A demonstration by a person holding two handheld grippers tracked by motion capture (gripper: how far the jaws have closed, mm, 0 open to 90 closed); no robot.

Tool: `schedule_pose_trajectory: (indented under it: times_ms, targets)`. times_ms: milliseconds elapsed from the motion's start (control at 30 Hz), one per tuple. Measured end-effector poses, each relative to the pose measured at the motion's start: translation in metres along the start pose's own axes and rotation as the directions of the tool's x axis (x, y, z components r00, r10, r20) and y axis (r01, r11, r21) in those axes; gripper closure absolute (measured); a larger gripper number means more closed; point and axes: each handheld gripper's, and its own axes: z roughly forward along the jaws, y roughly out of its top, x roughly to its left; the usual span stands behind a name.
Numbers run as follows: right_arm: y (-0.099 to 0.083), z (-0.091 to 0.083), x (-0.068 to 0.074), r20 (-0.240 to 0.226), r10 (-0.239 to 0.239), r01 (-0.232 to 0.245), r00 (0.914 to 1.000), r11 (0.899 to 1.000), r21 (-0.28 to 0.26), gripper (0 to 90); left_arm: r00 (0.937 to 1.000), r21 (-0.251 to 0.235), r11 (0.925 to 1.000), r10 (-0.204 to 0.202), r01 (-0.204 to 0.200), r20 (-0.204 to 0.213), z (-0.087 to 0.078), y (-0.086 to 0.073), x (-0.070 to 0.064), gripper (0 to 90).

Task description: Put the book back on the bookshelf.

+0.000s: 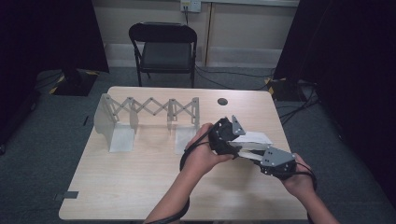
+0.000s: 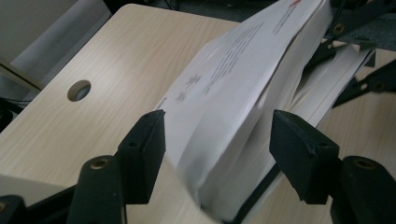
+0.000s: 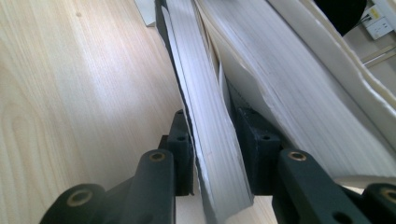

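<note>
Seen from the high view: a light wooden surface, with a white book toward its right side, held between two claws. Left claw at the book's near-left end, right claw at its near-right edge, both held by hands that come in from below. Book lifted at a slant, not flat on the surface.

In the left gripper view: left claw spread wide, one jaw on each side of the book. Left jaw touching or almost touching the printed cover, cannot tell which; right jaw clearly apart from the page block. Book tilted, its cover partly open, pages fanned. Farther off, the black jaws of the other claw at the book's far corner.

In the right gripper view: right claw pressed together on a thin bundle of pages of the book, pinching it firmly. Rest of the page block leaning away to the right of the jaws.

Elsewhere on the surface: a white folding rack with a scissor frame, standing well apart to the left. A round cable hole just behind the book. Behind the surface, a black chair on the floor.
</note>
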Motion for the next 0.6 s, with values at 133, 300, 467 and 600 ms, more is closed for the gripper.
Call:
schedule_pose_trajectory:
  times_ms: [133,300,467,600]
  targets:
    - [0.009,-0.005,-0.011,-0.037,0.019,-0.018,0.9991,1.0,0.012,71.0,0.9981,0.002,0.9983,-0.058,0.058,0.018,-0.008,-0.012,0.007,33.2]
    - [0.02,-0.011,-0.022,-0.083,0.043,-0.04,0.9956,0.998,0.044,72.7,0.9949,0.013,0.9952,-0.097,0.096,0.027,-0.013,-0.025,0.013,30.4]
    - [0.027,-0.012,-0.03,-0.11,0.056,-0.049,0.9923,0.997,0.066,73.4,0.9925,0.04,0.9928,-0.115,0.113,0.042,-0.016,-0.035,0.016,25.7]
    - [0.03,-0.014,-0.033,-0.126,0.06,-0.052,0.9902,0.997,0.065,74.0,0.9869,0.065,0.988,-0.144,0.14,0.071,-0.012,-0.043,0.015,24.7]
